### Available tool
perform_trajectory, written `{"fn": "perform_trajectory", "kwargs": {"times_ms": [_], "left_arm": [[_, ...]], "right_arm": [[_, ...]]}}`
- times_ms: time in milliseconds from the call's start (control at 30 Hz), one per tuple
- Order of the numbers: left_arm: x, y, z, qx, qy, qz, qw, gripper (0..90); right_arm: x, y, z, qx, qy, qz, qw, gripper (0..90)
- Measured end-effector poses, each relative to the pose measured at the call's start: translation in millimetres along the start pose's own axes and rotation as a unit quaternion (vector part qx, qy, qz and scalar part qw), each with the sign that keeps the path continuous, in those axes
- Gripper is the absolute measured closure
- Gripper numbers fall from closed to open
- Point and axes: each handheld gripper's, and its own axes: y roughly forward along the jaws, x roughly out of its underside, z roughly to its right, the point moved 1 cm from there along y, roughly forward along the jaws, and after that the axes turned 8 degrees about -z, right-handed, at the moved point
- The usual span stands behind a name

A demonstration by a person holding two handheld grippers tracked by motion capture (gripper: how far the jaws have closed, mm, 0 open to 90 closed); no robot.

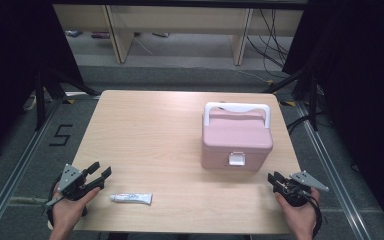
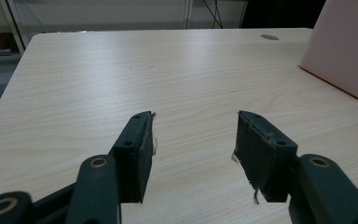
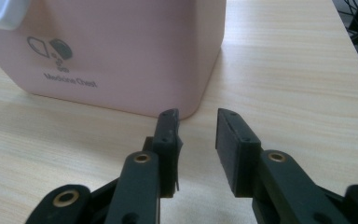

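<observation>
Seeing the table (image 1: 155,130) bare mid-span. I've got the pink medicine chest (image 1: 236,140), lid latched, right of centre, near the right gripper (image 1: 276,179). White tube (image 1: 131,198) lies flat at the front edge, just beside the left gripper (image 1: 102,170). Both sets of jaws apart, holding nothing.

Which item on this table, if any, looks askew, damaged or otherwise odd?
Nothing much. The pink medicine chest stands upright, latch shut. The white tube lies flat near the front edge. Only the left tool's pads look worn, with frayed threads hanging off.
</observation>
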Motion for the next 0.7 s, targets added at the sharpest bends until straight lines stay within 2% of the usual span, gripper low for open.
{"fn": "perform_trajectory", "kwargs": {"times_ms": [33, 67, 100, 133, 167, 200, 233, 267, 300, 333, 367, 400, 433, 467, 500, 533, 567, 600, 633, 700], "left_arm": [[-1.7, 2.0, 0.3, 0.004, 0.003, 0.003, 1.0000, 46.1], [-3.8, 2.7, 1.4, 0.006, 0.004, 0.000, 1.0000, 46.1], [-3.8, 2.7, 1.4, 0.006, 0.004, 0.000, 1.0000, 46.0], [-8.3, 5.6, 4.9, 0.015, 0.008, -0.004, 0.9998, 46.0], [-11.2, 8.5, 7.3, 0.026, 0.011, -0.002, 0.9996, 46.2], [-11.2, 8.5, 7.3, 0.026, 0.011, -0.002, 0.9996, 47.3], [-19.2, 12.6, 13.9, 0.045, 0.027, -0.009, 0.9986, 49.6], [-24.7, 16.0, 16.6, 0.061, 0.042, -0.004, 0.9973, 53.3], [-24.7, 16.0, 16.6, 0.061, 0.042, -0.004, 0.9973, 58.4], [-29.8, 17.1, 20.9, 0.069, 0.042, -0.010, 0.9967, 58.4], [-36.1, 20.4, 23.9, 0.084, 0.051, -0.010, 0.9951, 64.7], [-48.6, 27.7, 30.2, 0.107, 0.067, -0.018, 0.9918, 76.9], [-53.4, 31.0, 35.4, 0.114, 0.063, -0.030, 0.9910, 80.5], [-53.4, 31.0, 35.4, 0.114, 0.063, -0.030, 0.9910, 83.9], [-57.7, 35.5, 41.2, 0.123, 0.059, -0.034, 0.9901, 83.9], [-62.1, 40.4, 46.1, 0.132, 0.061, -0.041, 0.9886, 86.8], [-70.4, 52.2, 56.8, 0.150, 0.067, -0.050, 0.9852, 89.6], [-70.4, 52.2, 56.8, 0.150, 0.067, -0.050, 0.9852, 89.7], [-79.1, 64.3, 68.8, 0.159, 0.085, -0.064, 0.9815, 89.7], [-88.0, 77.6, 80.7, 0.175, 0.102, -0.068, 0.9769, 89.7]], "right_arm": [[-1.7, 1.2, 1.3, -0.003, -0.010, 0.004, 0.9999, 70.1], [-2.2, -0.6, -0.6, -0.004, 0.002, -0.011, 0.9999, 70.3], [-3.3, 1.4, 4.1, 0.008, -0.027, -0.004, 0.9996, 71.8], [-4.2, 1.3, 5.1, 0.000, -0.030, -0.006, 0.9995, 74.1], [-4.4, 2.1, 6.0, 0.005, -0.028, -0.005, 0.9996, 77.4], [-4.4, 2.1, 6.0, 0.005, -0.028, -0.005, 0.9996, 77.4], [-6.7, 0.8, 7.7, -0.009, -0.020, -0.015, 0.9997, 87.3], [-7.9, 0.5, 6.6, -0.012, -0.004, -0.020, 0.9997, 90.0], [-7.9, 0.5, 6.6, -0.012, -0.004, -0.020, 0.9997, 90.0], [-10.5, 0.9, 8.6, -0.009, -0.009, -0.020, 0.9997, 90.0], [-13.8, -1.4, 10.1, -0.013, -0.010, -0.029, 0.9994, 90.0], [-21.7, -1.5, 15.7, -0.008, -0.026, -0.026, 0.9993, 90.0], [-25.5, -2.9, 17.1, -0.005, -0.023, -0.025, 0.9994, 90.0], [-25.5, -2.9, 17.1, -0.005, -0.023, -0.025, 0.9994, 90.0], [-29.9, -2.3, 21.5, 0.000, -0.042, -0.017, 0.9990, 90.0], [-33.9, -2.7, 21.9, -0.007, -0.036, -0.018, 0.9991, 90.0], [-41.3, -2.8, 22.0, -0.006, -0.024, -0.022, 0.9995, 90.0], [-41.3, -2.8, 22.0, -0.006, -0.024, -0.022, 0.9995, 90.0], [-50.4, 0.2, 26.3, -0.011, -0.040, -0.016, 0.9990, 90.0], [-57.0, 3.6, 26.4, -0.009, -0.029, -0.015, 0.9994, 90.0]]}}
